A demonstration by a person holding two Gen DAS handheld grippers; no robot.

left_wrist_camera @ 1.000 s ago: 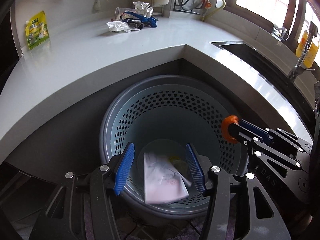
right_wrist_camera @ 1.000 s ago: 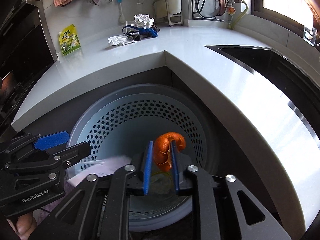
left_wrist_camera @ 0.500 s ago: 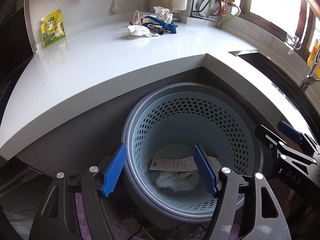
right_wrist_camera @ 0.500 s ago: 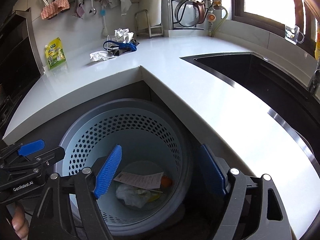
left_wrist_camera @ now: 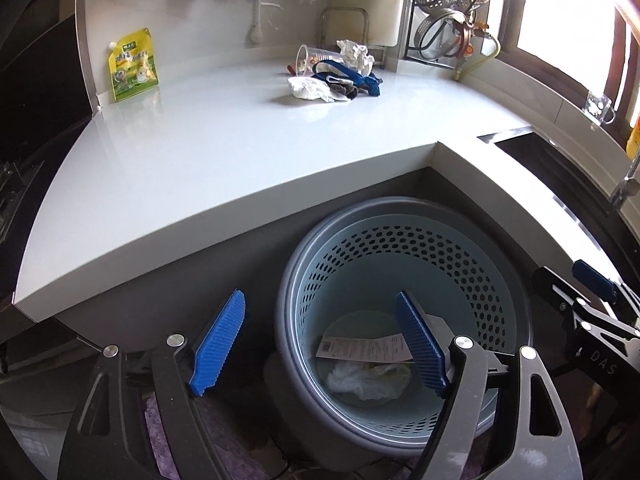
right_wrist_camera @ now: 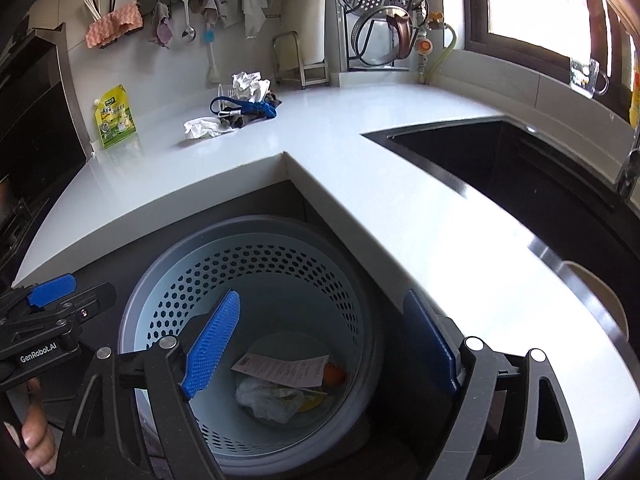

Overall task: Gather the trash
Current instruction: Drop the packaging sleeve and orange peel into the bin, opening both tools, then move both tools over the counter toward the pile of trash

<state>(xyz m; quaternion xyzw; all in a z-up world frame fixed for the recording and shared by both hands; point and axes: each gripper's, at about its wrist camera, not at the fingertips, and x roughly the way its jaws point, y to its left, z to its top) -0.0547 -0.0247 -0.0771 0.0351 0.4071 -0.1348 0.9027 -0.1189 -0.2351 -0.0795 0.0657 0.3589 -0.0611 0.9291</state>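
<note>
My left gripper [left_wrist_camera: 320,344] is opening above the perforated bin [left_wrist_camera: 404,232], nothing between its jaws. My right gripper [right_wrist_camera: 332,344] is opening, empty, over the same bin. In the bin's bottom lie a receipt [right_wrist_camera: 280,368], crumpled plastic [right_wrist_camera: 268,398] and an orange scrap [right_wrist_camera: 334,374]. More trash [left_wrist_camera: 332,76] sits on the countertop [left_wrist_camera: 224,152] beyond the bin.

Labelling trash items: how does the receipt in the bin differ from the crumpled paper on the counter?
The receipt lies flat and printed; the crumpled paper is balled up, with no print visible. The receipt sits at the bottom of the perforated bin, on other trash; the crumpled paper rests on the countertop in the uncollected pile. Both are white paper scraps.
</note>
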